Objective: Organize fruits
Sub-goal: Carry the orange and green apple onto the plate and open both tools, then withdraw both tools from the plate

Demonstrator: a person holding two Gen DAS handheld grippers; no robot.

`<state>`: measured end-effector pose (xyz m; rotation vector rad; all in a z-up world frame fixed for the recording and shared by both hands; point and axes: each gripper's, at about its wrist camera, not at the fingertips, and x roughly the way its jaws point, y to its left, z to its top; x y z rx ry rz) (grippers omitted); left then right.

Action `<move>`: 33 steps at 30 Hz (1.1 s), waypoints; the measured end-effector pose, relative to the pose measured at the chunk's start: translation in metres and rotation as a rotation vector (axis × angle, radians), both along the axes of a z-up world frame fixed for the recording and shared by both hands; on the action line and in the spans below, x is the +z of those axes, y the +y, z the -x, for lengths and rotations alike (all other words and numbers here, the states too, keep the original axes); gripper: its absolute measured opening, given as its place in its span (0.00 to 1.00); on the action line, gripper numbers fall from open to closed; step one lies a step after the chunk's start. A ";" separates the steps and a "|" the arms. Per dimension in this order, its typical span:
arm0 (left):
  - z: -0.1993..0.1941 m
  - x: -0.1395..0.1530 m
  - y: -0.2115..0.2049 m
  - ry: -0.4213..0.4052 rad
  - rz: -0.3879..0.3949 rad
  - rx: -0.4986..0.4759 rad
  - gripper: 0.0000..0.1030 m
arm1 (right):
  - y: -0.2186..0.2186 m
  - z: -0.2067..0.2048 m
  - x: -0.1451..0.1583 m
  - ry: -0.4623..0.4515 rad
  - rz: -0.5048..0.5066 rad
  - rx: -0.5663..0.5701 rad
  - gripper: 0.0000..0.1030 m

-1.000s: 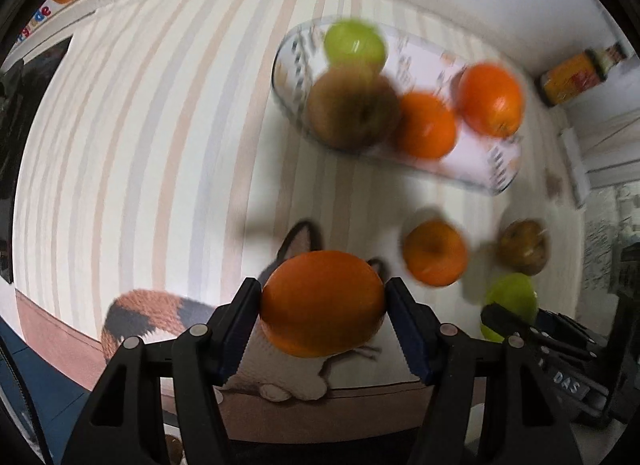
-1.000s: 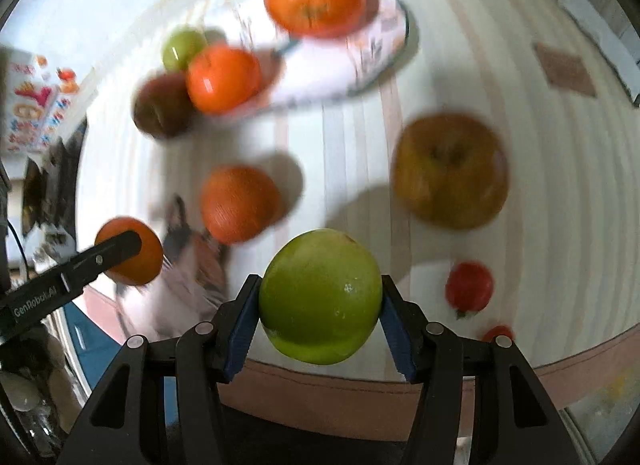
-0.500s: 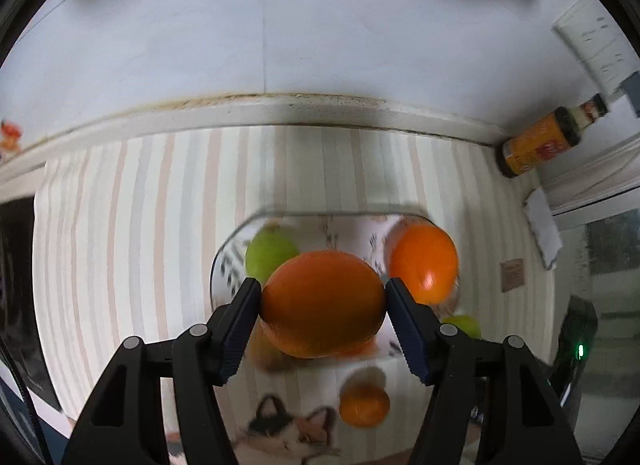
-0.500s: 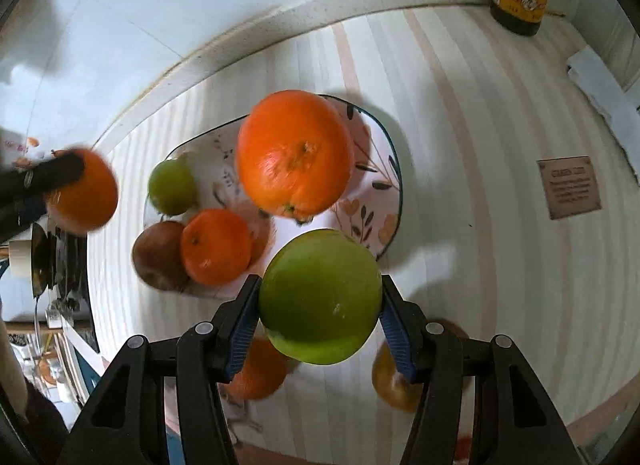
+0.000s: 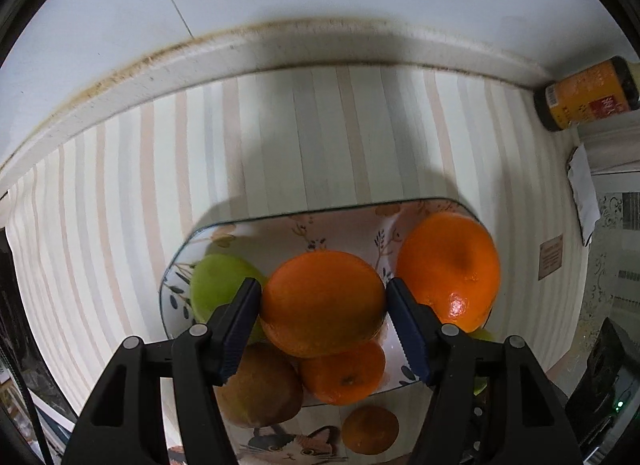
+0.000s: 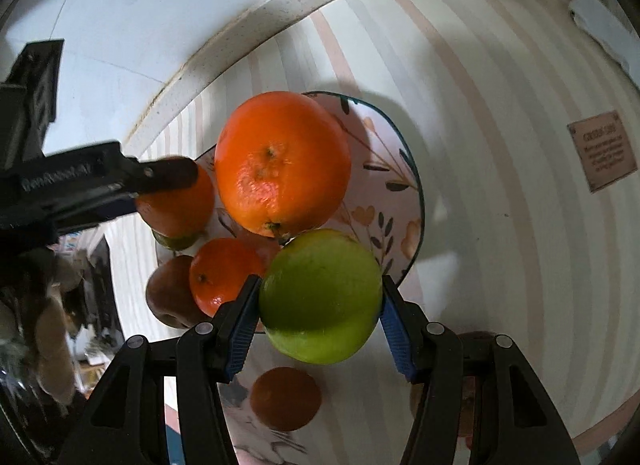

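Observation:
My left gripper [image 5: 324, 305] is shut on an orange [image 5: 322, 301] and holds it above the floral plate [image 5: 280, 227]. The plate holds a large orange [image 5: 450, 269], a green apple [image 5: 218, 283], a small orange [image 5: 344, 375] and a brown fruit [image 5: 260, 389]. My right gripper [image 6: 320, 301] is shut on a green apple [image 6: 320, 295] above the plate's near edge [image 6: 414, 201]. The left gripper with its orange [image 6: 176, 201] shows in the right wrist view, over the plate's left side.
One orange [image 5: 370, 429] lies on the striped mat in front of the plate, by a cat picture [image 5: 292, 445]. A sauce bottle [image 5: 584, 95] stands at the back right by the wall. A brown fruit [image 6: 466, 389] lies behind my right fingers.
Both grippers have moved forward from the mat's front to over the plate, each still holding its fruit. The plate now sits close under them.

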<state>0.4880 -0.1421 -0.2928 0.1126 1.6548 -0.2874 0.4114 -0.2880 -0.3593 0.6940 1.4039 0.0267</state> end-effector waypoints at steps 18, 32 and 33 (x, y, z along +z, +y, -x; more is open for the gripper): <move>0.055 0.067 0.034 -0.254 -0.029 0.067 0.91 | 0.016 0.012 0.066 -0.058 0.365 0.143 0.91; 0.159 0.119 0.090 -0.476 -0.050 0.158 0.91 | 0.042 0.070 0.156 -0.234 0.471 0.201 0.91; 0.167 0.125 0.092 -0.490 -0.046 0.159 0.91 | 0.044 0.075 0.162 -0.243 0.467 0.202 0.91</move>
